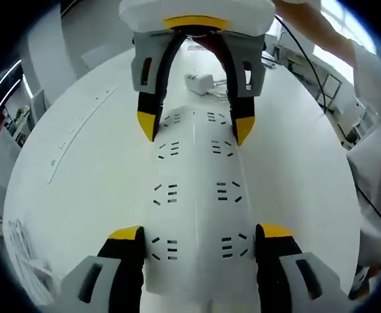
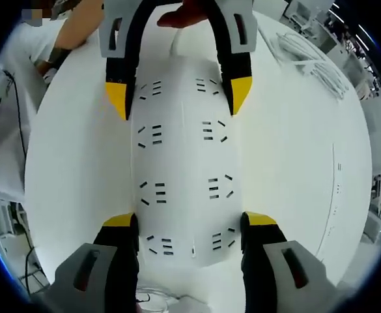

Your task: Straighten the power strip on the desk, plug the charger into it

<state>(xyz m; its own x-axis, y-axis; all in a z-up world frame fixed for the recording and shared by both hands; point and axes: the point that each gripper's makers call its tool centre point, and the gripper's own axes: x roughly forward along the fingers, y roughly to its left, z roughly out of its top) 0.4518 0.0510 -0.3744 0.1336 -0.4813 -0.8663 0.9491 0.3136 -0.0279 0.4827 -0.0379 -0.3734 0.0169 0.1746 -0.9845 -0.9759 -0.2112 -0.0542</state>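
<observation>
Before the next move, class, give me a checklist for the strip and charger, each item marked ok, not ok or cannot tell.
1. Left gripper straddles the strip at one end: ok.
2. Right gripper straddles the other end: ok.
3. Jaws actually pressing the strip's sides: cannot tell.
4. Strip lies flat on the desk, sockets up: ok.
5. Charger plugged in: not ok; it sits on the desk beyond the strip.
6. Strip straight to the desk edge: cannot tell.

charger (image 1: 198, 81) beyond strip, desk (image 1: 79, 195) sides open
</observation>
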